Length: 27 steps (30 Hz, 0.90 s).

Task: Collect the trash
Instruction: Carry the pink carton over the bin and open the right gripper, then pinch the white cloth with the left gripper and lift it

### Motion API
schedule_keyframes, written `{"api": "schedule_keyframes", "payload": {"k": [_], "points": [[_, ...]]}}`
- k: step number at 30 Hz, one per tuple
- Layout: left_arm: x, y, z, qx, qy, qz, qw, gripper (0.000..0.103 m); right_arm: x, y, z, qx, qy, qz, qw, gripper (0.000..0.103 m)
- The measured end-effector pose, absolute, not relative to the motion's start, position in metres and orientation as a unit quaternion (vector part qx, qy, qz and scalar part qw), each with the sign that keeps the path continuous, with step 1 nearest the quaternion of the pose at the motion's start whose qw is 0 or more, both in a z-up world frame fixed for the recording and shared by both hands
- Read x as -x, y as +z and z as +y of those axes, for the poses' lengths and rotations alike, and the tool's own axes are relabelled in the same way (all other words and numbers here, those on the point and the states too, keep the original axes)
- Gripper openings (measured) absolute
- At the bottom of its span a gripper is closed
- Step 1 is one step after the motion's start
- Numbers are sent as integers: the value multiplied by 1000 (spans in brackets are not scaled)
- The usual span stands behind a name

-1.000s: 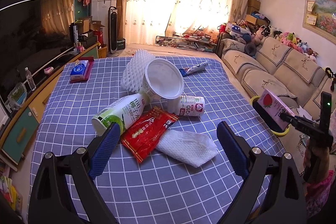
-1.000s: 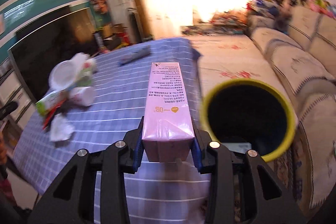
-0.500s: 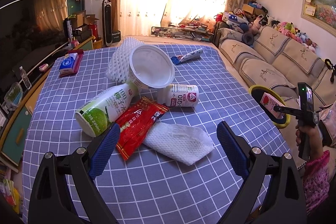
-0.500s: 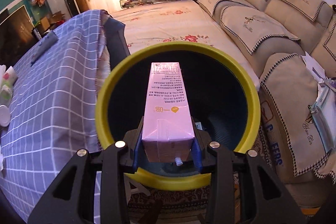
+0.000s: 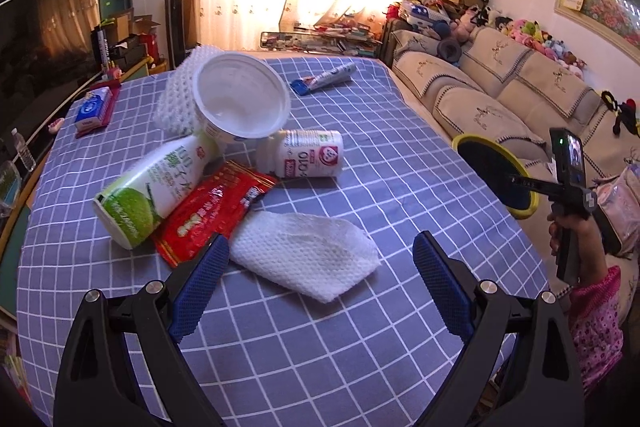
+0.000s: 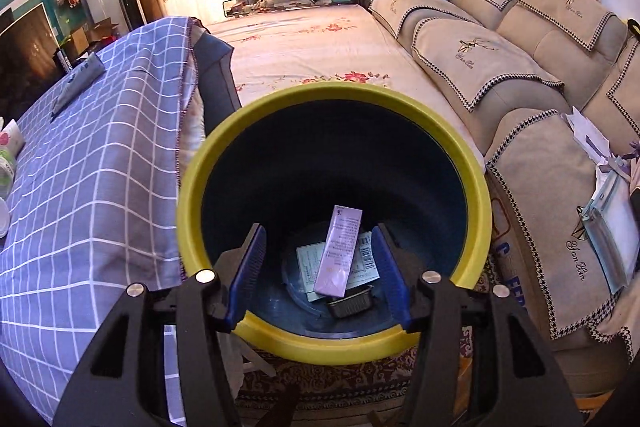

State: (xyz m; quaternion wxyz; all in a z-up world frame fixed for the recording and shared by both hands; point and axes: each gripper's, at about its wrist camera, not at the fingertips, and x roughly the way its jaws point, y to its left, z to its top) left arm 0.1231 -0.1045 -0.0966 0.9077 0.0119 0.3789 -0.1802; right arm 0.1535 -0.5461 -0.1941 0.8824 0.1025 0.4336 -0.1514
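Observation:
My right gripper (image 6: pixel 320 235) is open and empty above the yellow-rimmed dark bin (image 6: pixel 334 99). The pink carton (image 6: pixel 338 251) lies at the bin's bottom on a pale card (image 6: pixel 366 259), beside a small black tray (image 6: pixel 352 303). My left gripper (image 5: pixel 320 255) is open and empty over the table, just short of a white napkin (image 5: pixel 306 253). Beyond it lie a red snack wrapper (image 5: pixel 212 207), a green-and-white bottle (image 5: pixel 154 187), a small white bottle (image 5: pixel 308 153), a white tub (image 5: pixel 240 99), foam netting (image 5: pixel 176 95) and a tube (image 5: pixel 324 77). The bin (image 5: pixel 494 175) also shows at the table's right.
The table has a blue checked cloth (image 5: pixel 360 327). A blue tissue pack (image 5: pixel 92 107) lies on a red holder at its far left. A beige sofa (image 6: pixel 520 47) stands right of the bin, with papers (image 6: pixel 608 219) on it. A TV (image 5: pixel 40 39) stands left of the table.
My right gripper opened over the bin and the pink carton dropped to its bottom. My left gripper moved closer to the napkin and the pile.

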Motion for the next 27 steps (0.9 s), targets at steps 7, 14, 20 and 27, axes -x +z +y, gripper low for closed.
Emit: {"api": "schedule_keyframes", "payload": {"k": [7, 14, 20, 27], "points": [[-140, -123, -123, -24, -190, 414, 890, 91, -152, -188, -540, -103, -140, 426, 888, 52], [-159, -143, -134, -38, -183, 436, 881, 79, -152, -186, -538, -106, -133, 425, 889, 52], [-167, -153, -140, -52, -164, 442, 880, 66, -153, -186, -538, -108, -128, 425, 890, 52], [-170, -153, -133, -57, -139, 436, 887, 33, -151, -181, -536, -114, -121, 418, 893, 52]]}}
